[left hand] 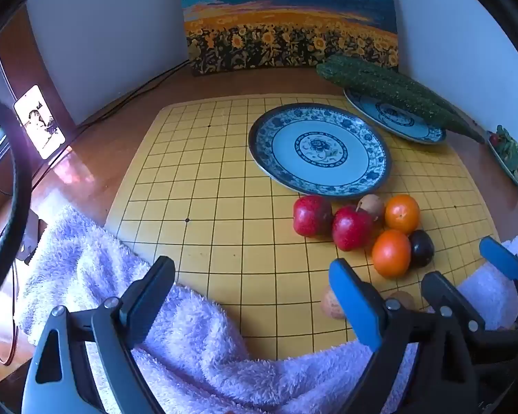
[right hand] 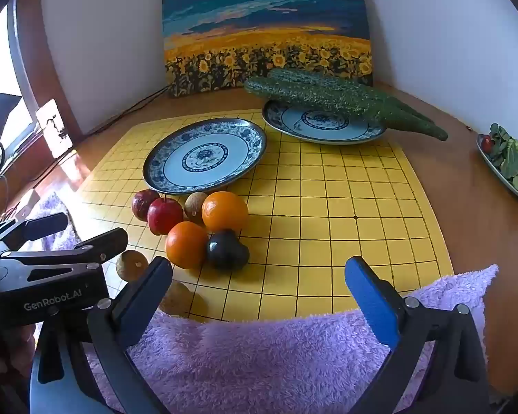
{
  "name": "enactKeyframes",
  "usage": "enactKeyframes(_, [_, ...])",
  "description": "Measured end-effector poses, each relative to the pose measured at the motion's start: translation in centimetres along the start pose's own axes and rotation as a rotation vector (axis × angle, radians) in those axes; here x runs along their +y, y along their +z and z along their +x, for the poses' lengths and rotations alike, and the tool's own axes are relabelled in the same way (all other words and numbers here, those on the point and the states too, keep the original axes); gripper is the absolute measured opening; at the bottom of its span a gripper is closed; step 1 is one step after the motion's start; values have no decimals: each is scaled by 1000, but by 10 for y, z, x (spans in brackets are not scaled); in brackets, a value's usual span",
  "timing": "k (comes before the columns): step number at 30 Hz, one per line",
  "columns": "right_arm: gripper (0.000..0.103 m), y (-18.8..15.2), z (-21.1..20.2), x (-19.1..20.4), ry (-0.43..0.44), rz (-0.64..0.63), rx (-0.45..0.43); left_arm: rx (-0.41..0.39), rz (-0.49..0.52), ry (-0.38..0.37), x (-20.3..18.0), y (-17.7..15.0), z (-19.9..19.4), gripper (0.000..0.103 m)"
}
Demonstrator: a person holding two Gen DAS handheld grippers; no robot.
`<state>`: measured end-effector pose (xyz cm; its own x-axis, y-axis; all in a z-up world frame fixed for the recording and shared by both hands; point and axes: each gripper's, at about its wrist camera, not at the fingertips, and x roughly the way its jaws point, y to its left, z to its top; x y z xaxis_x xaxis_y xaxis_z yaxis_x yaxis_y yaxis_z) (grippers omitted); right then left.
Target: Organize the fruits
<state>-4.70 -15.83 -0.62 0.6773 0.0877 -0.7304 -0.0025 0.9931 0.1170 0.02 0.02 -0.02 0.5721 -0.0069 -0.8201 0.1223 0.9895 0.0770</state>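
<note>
A pile of fruit lies on the yellow grid mat: two red apples, two oranges, a dark plum and several small brown fruits. An empty blue-patterned plate sits just behind them. My left gripper is open and empty, low over the towel, left of the pile. My right gripper is open and empty, right of the pile; it also shows in the left wrist view.
A second plate at the back holds two cucumbers. A purple towel lies along the near edge. A sunflower painting leans on the wall. A salad dish sits far right.
</note>
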Motion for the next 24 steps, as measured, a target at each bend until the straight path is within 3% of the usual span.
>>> enactKeyframes(24, [102,1,0,-1,-5,-8,-1,-6,-4,-14,-1,-1,-3,94])
